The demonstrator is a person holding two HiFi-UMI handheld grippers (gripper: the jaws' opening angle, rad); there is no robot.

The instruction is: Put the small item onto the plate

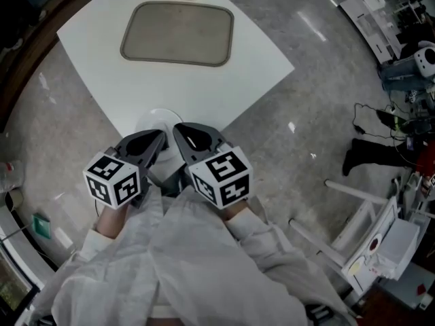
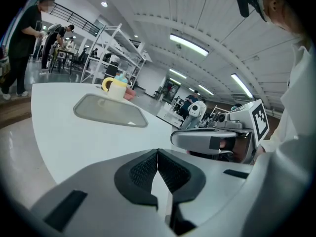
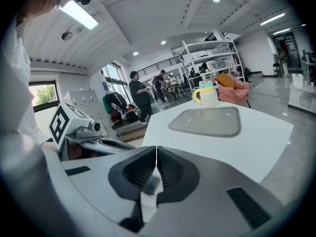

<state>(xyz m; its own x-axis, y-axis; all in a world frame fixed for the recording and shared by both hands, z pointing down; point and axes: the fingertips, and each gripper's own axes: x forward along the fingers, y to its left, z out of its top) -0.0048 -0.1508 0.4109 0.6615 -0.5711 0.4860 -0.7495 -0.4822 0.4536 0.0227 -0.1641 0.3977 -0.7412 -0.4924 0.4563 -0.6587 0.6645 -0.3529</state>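
A white round plate lies at the near corner of the white table, half hidden under both grippers. My left gripper and right gripper hover side by side over it, tips nearly together. In the left gripper view the left gripper is shut with nothing between its pads. In the right gripper view the right gripper is shut too, and empty. I cannot make out a small item near the plate. Each gripper view shows the other gripper beside it.
A grey rectangular tray lies in the middle of the table, also in view as the tray. Behind it stands a white mug with a yellow handle, next to something pink. People stand in the background; white racks are on the floor at right.
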